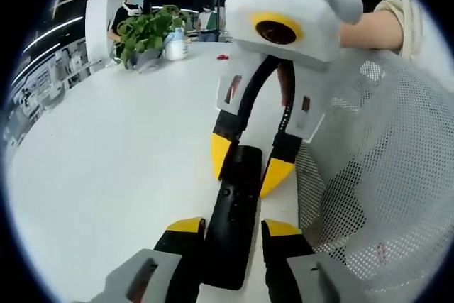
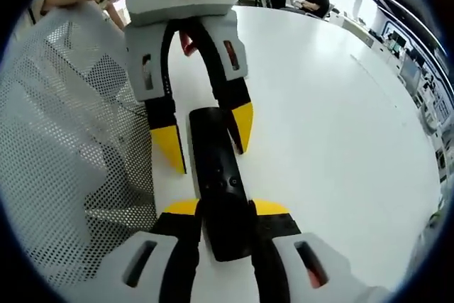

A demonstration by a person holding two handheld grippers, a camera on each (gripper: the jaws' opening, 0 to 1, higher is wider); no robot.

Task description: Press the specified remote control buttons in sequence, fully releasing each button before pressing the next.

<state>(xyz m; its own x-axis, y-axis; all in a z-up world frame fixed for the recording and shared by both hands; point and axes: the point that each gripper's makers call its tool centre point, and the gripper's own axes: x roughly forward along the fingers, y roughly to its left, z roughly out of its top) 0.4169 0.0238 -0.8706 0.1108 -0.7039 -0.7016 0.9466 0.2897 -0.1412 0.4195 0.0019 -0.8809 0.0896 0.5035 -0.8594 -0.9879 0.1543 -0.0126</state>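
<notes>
Left gripper view showed we gripped the remote (image 1: 233, 218) between both grippers' (image 1: 230, 235) (image 2: 225, 214) closed jaws; no button pressed yet.

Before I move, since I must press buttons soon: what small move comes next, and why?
Probably hold the black remote steady with the left claw and ease the right claw off, closing it to press with one tip. Both claws straddle opposite ends of the remote on the white table, so no tip is over a button.
</notes>
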